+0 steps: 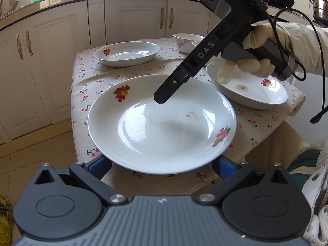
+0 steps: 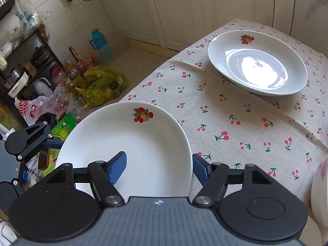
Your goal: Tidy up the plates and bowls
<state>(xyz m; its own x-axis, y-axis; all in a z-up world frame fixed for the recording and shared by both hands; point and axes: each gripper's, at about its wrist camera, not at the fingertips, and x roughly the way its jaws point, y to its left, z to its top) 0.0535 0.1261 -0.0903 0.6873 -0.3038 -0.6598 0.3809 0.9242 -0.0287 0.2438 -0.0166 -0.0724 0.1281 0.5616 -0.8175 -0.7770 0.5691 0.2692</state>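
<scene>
A white plate [image 1: 164, 127] [image 2: 133, 143] with fruit decals hangs over the corner of the cherry-print table [image 2: 235, 123]. My left gripper [image 1: 162, 164] stands wide, and its blue fingers [image 1: 101, 163] run under the plate's near rim, which hides their tips. My right gripper [image 2: 157, 168] [image 1: 161, 99] straddles the far rim. One blue finger [image 2: 117, 168] is inside the plate, and the other sits outside the rim over the cloth. A gap shows between the inner pad and the rim. A gloved hand [image 1: 256, 39] holds the right gripper.
Two more white plates [image 1: 127, 54] [image 1: 248, 90] and two floral bowls [image 1: 187, 43] sit further back on the table. One of those plates [image 2: 257, 63] also shows in the right wrist view. Plastic bags [image 2: 102, 86], a blue flask [image 2: 98, 39] and a shelf rack [image 2: 24, 61] crowd the floor. Cabinets [image 1: 51, 61] line the walls.
</scene>
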